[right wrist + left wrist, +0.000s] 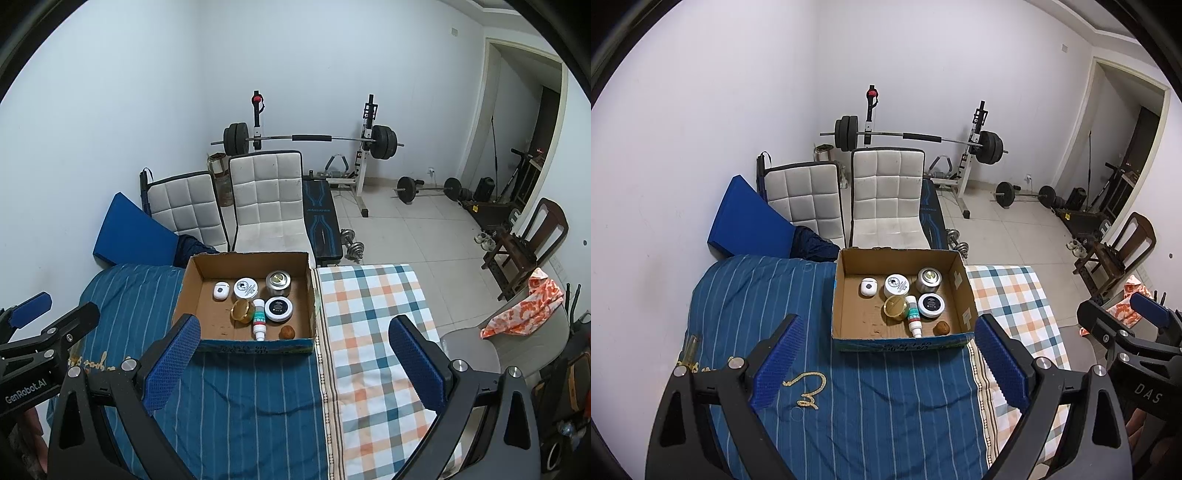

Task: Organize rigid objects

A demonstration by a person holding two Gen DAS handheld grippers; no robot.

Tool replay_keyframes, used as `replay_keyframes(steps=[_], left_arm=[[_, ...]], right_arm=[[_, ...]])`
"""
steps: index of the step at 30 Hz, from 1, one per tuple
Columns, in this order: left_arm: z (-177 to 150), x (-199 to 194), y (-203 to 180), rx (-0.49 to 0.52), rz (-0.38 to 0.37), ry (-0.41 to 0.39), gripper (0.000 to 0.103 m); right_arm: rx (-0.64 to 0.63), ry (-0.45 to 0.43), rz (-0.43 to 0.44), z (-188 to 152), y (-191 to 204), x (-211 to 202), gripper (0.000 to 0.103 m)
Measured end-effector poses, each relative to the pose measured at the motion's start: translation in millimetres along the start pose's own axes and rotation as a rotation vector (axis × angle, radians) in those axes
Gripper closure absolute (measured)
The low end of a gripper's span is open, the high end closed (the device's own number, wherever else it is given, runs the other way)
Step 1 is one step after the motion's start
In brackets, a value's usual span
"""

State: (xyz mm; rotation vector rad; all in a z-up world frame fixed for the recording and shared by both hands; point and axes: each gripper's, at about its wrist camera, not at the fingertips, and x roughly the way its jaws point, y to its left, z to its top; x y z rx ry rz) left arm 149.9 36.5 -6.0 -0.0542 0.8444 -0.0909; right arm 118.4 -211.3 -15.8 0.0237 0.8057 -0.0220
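**Inspection: both grippers idle, box already loaded**

Left gripper (888, 363): jaws wide apart, nothing btwn the pads, nothing touched. Right gripper (295, 363): same, jaws spread wide and empty. Both hang above the bed, angled down twd the cardboard box (846, 295), which sits just beyond the fingertips, roughly centred btwn the left pair and off the left fingertip of the right pair.

Contents of box, grouped twd its far right: white earbud case (868, 286), white-lid jar (897, 285), silver tin (929, 278), black-lid jar (931, 305), gold-lid jar (896, 308), spray bottle (913, 316) lying flat, small brown lump (942, 328) nearest the front wall. Likely collected there so rigid items stay contained on the soft bedding.

Outstanding, by judgement: gold chain (809, 391) lies on the blue striped blanket (871, 398) just inboard of the left gripper's left finger; a clear tube-like item (690, 347) lies outboard of it; identity unclear. Wide jaws suit a ready stance for a next pick.
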Motion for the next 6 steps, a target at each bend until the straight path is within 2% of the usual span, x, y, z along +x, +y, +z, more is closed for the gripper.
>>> replay_keyframes(steps=[6], left_arm=[[1.1, -0.3, -1.6, 0.004, 0.004, -0.001, 0.009]], right_arm=[[-0.006, 0.000, -0.002, -0.1, 0.6, -0.1, 0.000]])
